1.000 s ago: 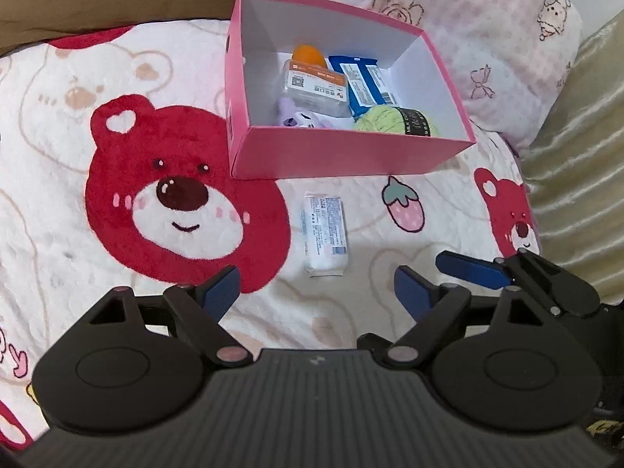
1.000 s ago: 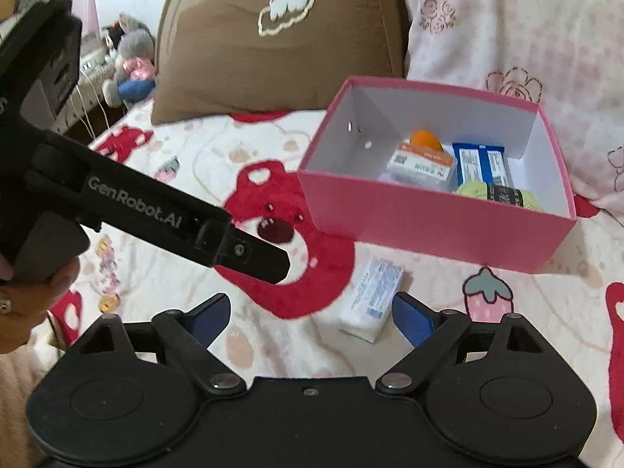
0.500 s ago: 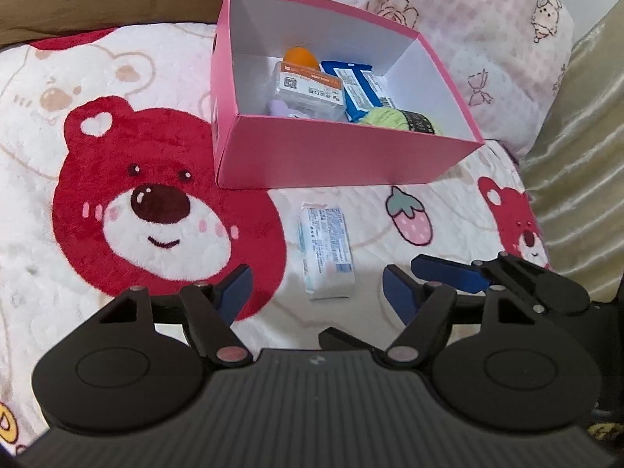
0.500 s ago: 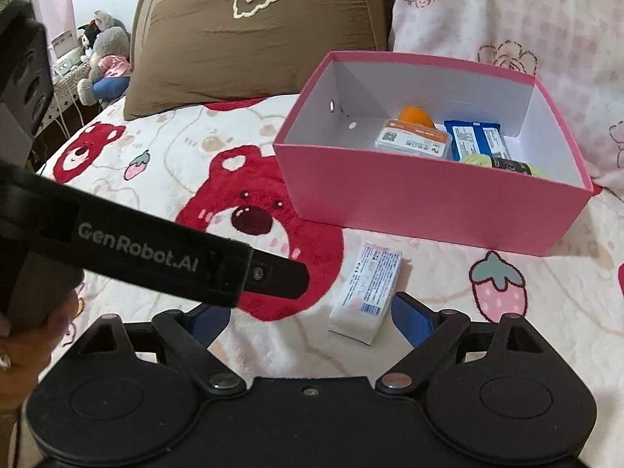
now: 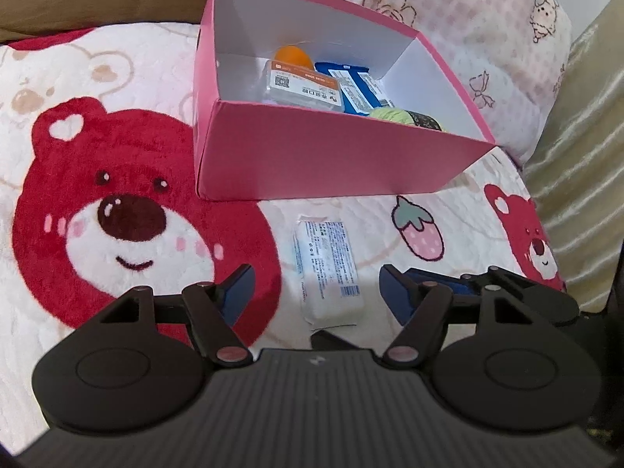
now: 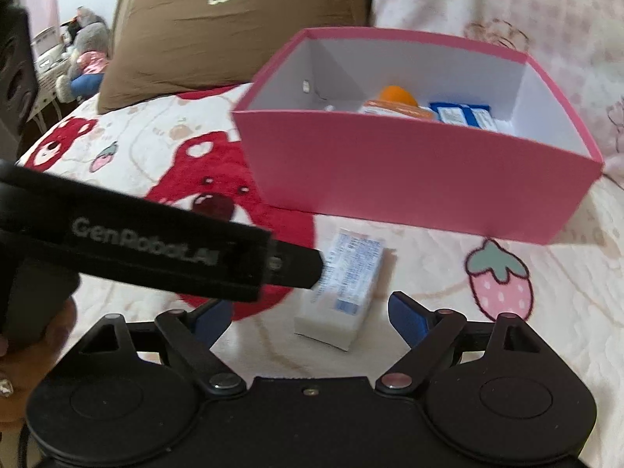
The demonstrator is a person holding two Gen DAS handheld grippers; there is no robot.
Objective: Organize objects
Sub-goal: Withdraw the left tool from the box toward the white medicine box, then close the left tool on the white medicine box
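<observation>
Left wrist view: both grippers spread around the white packet

Left gripper [image 5: 314,286] has its blue fingers wide apart, the white packet [image 5: 327,269] lying on the bear-print blanket [image 5: 97,202] between them, untouched. Right gripper [image 6: 302,318] is equally wide, packet just ahead. Behind it stands the pink box [image 5: 335,156] holding small items

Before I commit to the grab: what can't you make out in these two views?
- Pink box floor: near wall hides it in both views; green yarn only peeks out, left view.
- White packet: motion-blurred in right view, its left end behind the left gripper; print unreadable.
- Right gripper: open, left fingertip hidden.
</observation>
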